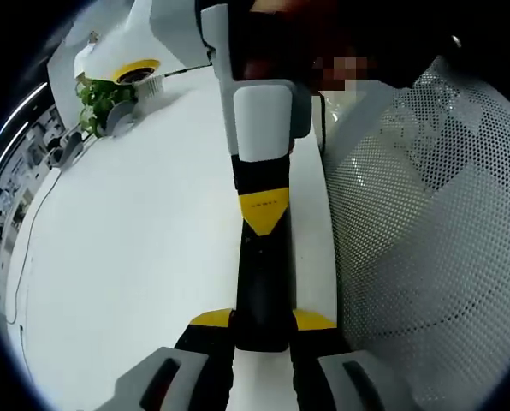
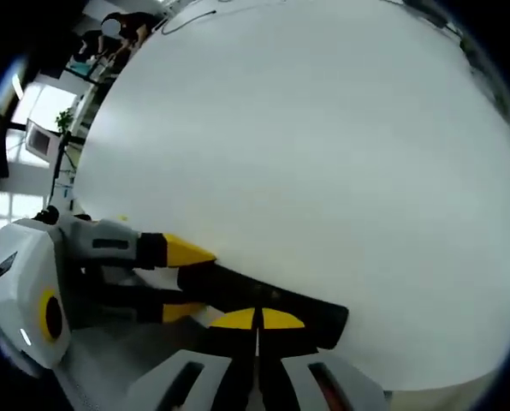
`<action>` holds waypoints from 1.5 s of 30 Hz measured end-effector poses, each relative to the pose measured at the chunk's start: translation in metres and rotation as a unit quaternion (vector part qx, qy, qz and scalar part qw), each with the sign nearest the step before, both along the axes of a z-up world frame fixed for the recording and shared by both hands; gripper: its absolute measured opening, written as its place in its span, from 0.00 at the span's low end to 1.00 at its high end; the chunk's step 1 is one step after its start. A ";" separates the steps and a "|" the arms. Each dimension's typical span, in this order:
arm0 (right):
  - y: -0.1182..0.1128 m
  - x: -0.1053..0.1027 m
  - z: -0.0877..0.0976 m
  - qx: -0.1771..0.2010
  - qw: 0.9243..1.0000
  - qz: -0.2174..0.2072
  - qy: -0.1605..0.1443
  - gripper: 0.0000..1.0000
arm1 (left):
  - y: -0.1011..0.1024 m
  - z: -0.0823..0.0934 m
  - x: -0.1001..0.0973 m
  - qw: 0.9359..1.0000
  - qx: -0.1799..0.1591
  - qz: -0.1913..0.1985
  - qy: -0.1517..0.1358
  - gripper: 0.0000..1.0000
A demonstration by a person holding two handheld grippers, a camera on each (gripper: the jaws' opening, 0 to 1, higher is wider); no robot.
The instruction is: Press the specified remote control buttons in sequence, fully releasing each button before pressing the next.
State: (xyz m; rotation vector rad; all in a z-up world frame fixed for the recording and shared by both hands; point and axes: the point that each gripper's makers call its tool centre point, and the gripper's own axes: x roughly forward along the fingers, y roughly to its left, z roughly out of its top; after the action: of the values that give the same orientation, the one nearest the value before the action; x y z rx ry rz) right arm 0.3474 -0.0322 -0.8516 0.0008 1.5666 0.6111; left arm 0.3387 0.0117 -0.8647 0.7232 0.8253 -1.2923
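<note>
Remote [image 1: 262, 282] on table [image 1: 135, 257], between left claw [image 1: 263, 330] jaws — right claw [image 1: 263, 218] touching far end.

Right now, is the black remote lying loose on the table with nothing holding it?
No, the left gripper clamps the black remote between its yellow-tipped jaws.

White table [image 1: 127, 257] spreading wide, bare and matte. At its far left corner, a small green plant [image 1: 97, 96] in a pale pot, close beside a white device with a yellow ring [image 1: 135, 68]. Thin dark cable [image 1: 20, 257] trailing along the left edge of the table. To the right, just beside the table's edge, white perforated mesh of a chair back [image 1: 435, 214], curved and fine-holed. In the right gripper view, the same white table [image 2: 323, 154], with a dark cable loop [image 2: 186, 19] at its far edge; beyond at far left, bright windows [image 2: 41, 103] and blurred shelving.
</note>
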 end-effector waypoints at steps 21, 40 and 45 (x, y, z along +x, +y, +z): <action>0.003 -0.002 -0.004 -0.002 0.997 -0.024 -0.073 0.00 | -0.001 0.001 -0.001 1.000 -0.001 -0.011 -0.004 0.24; 0.001 -0.009 -0.004 0.036 0.993 -0.083 -0.073 0.00 | -0.002 0.001 0.000 1.000 -0.002 -0.004 -0.005 0.24; -0.003 -0.010 -0.005 0.028 0.994 -0.081 -0.069 0.00 | -0.002 0.001 -0.001 1.000 -0.001 -0.005 -0.004 0.24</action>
State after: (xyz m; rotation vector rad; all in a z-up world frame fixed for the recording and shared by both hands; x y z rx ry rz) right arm 0.3369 -0.0351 -0.8565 0.1249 1.4008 0.5149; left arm 0.3381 0.0100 -0.8635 0.7315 0.8155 -1.2973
